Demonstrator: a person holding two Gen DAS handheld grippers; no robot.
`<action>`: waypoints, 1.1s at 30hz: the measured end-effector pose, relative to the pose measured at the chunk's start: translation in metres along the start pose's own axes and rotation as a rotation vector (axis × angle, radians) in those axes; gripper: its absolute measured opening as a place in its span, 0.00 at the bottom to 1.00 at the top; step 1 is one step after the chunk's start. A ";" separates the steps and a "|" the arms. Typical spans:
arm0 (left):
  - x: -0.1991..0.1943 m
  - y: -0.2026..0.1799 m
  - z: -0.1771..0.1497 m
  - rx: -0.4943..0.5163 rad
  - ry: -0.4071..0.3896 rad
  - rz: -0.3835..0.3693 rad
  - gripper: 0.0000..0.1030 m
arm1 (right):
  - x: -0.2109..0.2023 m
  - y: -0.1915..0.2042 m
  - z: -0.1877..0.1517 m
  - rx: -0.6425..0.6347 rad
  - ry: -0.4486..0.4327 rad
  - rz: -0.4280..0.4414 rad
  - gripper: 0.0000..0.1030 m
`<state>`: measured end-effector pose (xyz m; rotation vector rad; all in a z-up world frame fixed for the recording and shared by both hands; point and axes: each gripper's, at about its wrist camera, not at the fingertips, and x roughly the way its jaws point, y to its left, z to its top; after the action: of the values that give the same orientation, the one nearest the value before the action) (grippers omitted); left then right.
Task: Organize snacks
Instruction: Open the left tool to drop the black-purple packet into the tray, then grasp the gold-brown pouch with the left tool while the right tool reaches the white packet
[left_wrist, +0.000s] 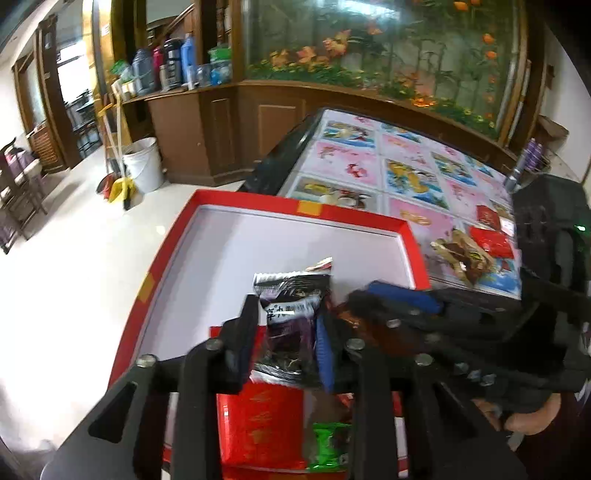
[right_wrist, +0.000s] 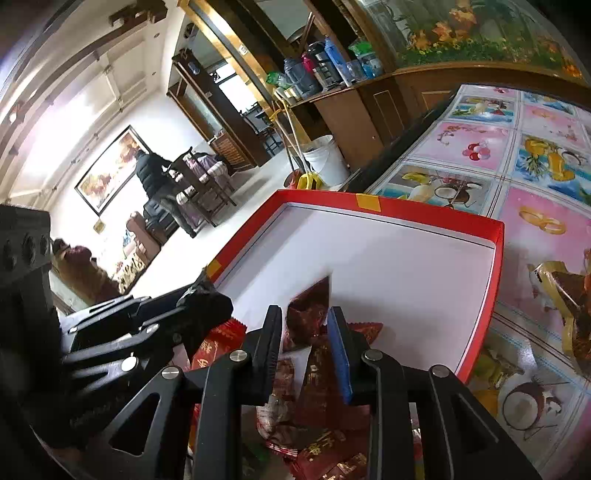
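Observation:
A red-rimmed box (left_wrist: 354, 218) with a white floor sits on the tiled table; it also shows in the right wrist view (right_wrist: 424, 216). My left gripper (left_wrist: 286, 314) is shut on a black-and-silver snack packet (left_wrist: 291, 295), held over the box's near end. My right gripper (right_wrist: 304, 321) is shut on a dark red snack packet (right_wrist: 310, 306), also over the near end of the box. Red packets (left_wrist: 262, 417) and a green one (left_wrist: 328, 443) lie in the box below. The right gripper appears in the left wrist view (left_wrist: 399, 299) close beside the left one.
Loose snacks lie on the picture-tiled table: gold-brown wrappers (left_wrist: 461, 254) and red packets (left_wrist: 491, 240), with the wrappers also in the right wrist view (right_wrist: 565, 291). A white bucket (left_wrist: 144, 162) stands on the floor by wooden cabinets. A person (right_wrist: 155, 177) stands far off by chairs.

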<state>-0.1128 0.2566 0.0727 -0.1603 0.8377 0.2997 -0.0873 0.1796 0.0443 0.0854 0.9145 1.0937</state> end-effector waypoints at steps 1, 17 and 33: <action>-0.001 0.001 0.000 -0.005 -0.002 0.009 0.45 | -0.003 -0.001 0.001 -0.001 -0.006 -0.002 0.31; -0.020 -0.075 0.018 0.149 -0.048 -0.001 0.59 | -0.141 -0.141 0.010 0.262 -0.319 -0.151 0.51; -0.013 -0.190 0.010 0.373 0.002 -0.085 0.64 | -0.263 -0.249 -0.009 0.430 -0.482 -0.308 0.56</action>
<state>-0.0519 0.0769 0.0932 0.1523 0.8722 0.0598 0.0494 -0.1542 0.0751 0.5238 0.6806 0.5402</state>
